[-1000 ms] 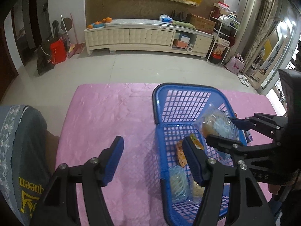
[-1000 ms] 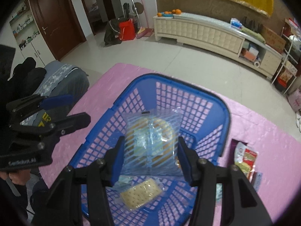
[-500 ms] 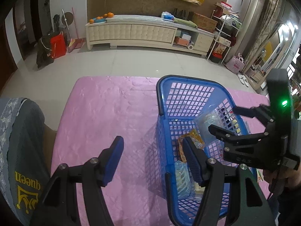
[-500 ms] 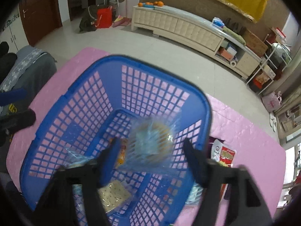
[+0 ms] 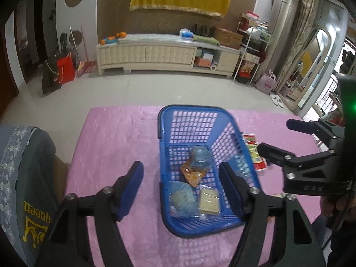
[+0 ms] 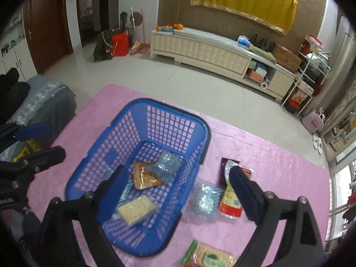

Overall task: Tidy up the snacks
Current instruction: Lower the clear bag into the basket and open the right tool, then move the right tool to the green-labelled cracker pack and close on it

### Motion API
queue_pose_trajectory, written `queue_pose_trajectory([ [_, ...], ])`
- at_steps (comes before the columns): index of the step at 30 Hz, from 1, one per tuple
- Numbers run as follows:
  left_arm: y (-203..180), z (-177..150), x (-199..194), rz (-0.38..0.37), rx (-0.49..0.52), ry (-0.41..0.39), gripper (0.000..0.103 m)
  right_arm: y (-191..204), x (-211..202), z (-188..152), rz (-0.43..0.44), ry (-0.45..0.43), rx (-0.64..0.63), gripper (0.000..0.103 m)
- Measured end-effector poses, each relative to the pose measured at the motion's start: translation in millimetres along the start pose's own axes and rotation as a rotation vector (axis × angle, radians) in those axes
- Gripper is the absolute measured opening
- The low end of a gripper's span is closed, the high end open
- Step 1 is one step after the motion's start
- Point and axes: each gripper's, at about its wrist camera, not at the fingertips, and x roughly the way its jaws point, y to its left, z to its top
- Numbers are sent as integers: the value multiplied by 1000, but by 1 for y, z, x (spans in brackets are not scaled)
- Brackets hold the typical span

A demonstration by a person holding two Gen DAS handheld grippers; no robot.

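From my left wrist cam the left gripper (image 5: 181, 181) has just been opening and is spread with nothing between its pads, hanging over the near left wall of the blue basket (image 5: 187, 111) on the pink table cover (image 5: 115, 142). Inside the basket I see an orange snack pack (image 5: 193, 175), a clear bluish packet (image 5: 200, 154) behind it, and a cracker pack (image 5: 209, 202) near the front. On the right wrist cam the right gripper (image 6: 178, 191) has just been opening too, wide and empty, straddling the basket's right wall. Just outside that wall sit a clear packet (image 6: 205, 201) and a red-and-yellow bag (image 6: 230, 200).
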Motion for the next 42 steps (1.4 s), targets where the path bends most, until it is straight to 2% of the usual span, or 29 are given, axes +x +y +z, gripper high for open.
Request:
queue_pose_trajectory([
  [5, -27, -7, -28, -5, 33, -26, 69, -5, -47, -14, 7, -51, 18, 94],
  [10, -56, -12, -48, -16, 69, -55, 75, -18, -79, -33, 6, -84, 32, 94],
  [11, -62, -13, -51, -17, 83, -62, 79, -21, -82, -35, 7, -87, 38, 94],
  [16, -91, -20, -58, -26, 141, -78, 79, -41, -96, -55, 13, -96, 82, 94],
  [22, -129, -32, -45, -39, 201, -51, 81, -64, -103, -85, 4, -83, 123, 94],
  [30, -165, -61, -10, -61, 231, 12, 81, -100, -83, -128, 49, -9, 158, 94],
  [42, -184, -121, 56, -53, 178, 179, 81, -112, -14, -187, 148, 146, 85, 94],
])
